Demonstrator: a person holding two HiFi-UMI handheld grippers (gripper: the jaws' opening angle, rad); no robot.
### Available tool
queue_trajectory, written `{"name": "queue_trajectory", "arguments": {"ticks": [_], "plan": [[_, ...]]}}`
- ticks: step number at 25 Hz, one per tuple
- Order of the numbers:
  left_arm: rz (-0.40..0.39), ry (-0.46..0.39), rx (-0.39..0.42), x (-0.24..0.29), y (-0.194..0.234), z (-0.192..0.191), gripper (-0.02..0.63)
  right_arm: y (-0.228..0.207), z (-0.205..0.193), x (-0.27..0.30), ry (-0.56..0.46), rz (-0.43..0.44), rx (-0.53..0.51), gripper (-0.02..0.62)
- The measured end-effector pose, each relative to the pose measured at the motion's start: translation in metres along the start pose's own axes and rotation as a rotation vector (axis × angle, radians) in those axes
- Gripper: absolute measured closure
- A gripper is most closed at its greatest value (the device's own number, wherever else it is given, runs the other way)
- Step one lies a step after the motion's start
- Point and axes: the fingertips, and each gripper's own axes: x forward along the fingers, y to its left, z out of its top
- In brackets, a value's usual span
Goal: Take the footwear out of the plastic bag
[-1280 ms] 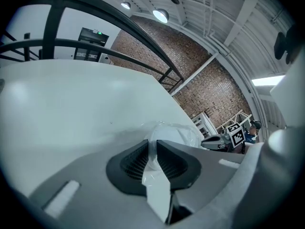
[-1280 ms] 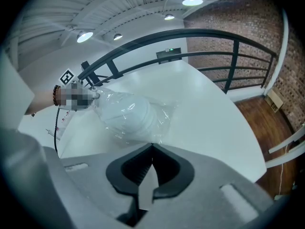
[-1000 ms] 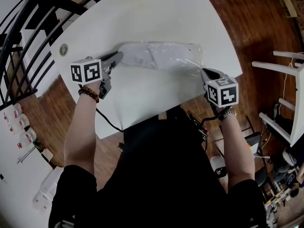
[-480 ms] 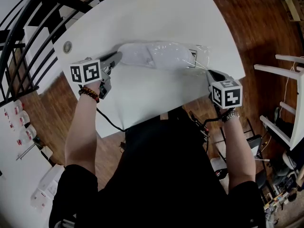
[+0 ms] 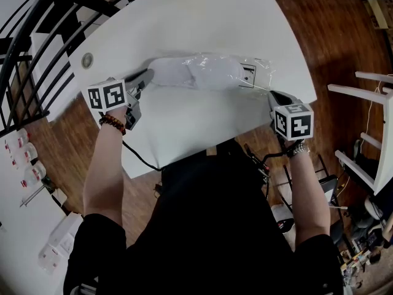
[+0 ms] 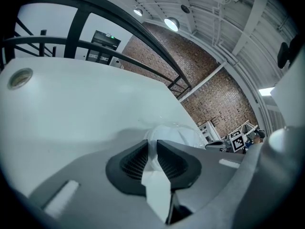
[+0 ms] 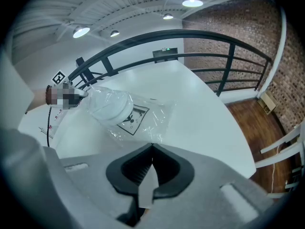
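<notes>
Left gripper [image 5: 146,77] has drifted a bit left and nearer over the last second, dragging the bag [image 5: 255,66] with it. The film now lies stretched out flatter, and a printed label [image 5: 247,74] shows at its right end. The right one hasn't really budged.

State of play: the bag lies across the middle of the table [image 5: 184,17] with the footwear [image 5: 190,71] still fully inside, bunched toward the left half. My left jaws are clamped on the bag's left end. There's white stuff between the pads, and I can't tell if that's just film or the footwear's tip too. The right gripper [image 5: 271,94] is squeezed fully together, and it looks pinched on a thin corner of film at the near right.

Handling guess: the footwear looks white, soft and light, so it'll squash rather than resist, and nothing's fragile here. The film is the annoying part, thin and slippery, so it'll probably slide out of a weak pinch. I'd keep one gripper on bare film and take the footwear itself through the mouth, but I can't see which end is open.
</notes>
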Motion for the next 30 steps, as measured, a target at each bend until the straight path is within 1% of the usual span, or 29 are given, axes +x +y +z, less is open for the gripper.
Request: {"name": "queue_trajectory", "arguments": {"ticks": [3,9,12,14,19,24,27,30], "plan": [[0.009,0.001,0.0,0.001,0.001,-0.001,0.51,-0.001,0.001,0.0,-0.003,-0.004,-0.002,0.601],[0.025,0.007,-0.004,0.003,0.007,-0.002,0.398,-0.003,0.001,0.0,-0.01,-0.012,0.002,0.601],[0.023,0.025,-0.016,0.006,0.008,-0.006,0.352,-0.003,0.002,-0.001,-0.021,-0.015,0.003,0.6],[0.018,0.034,-0.028,0.009,0.009,-0.008,0.337,-0.004,0.003,-0.002,-0.028,-0.019,0.002,0.597],[0.002,0.032,-0.038,0.009,0.009,-0.007,0.341,-0.006,0.005,-0.005,-0.04,-0.03,-0.013,0.568],[-0.008,0.045,-0.029,0.011,0.006,-0.009,0.342,-0.01,0.012,-0.01,-0.063,-0.068,-0.053,0.532],[-0.015,0.057,-0.019,0.014,0.002,-0.01,0.345,-0.014,0.021,-0.016,-0.093,-0.111,-0.083,0.522],[-0.021,0.067,-0.013,0.015,0.0,-0.01,0.359,-0.015,0.04,-0.028,-0.164,-0.168,-0.138,0.52]]}}
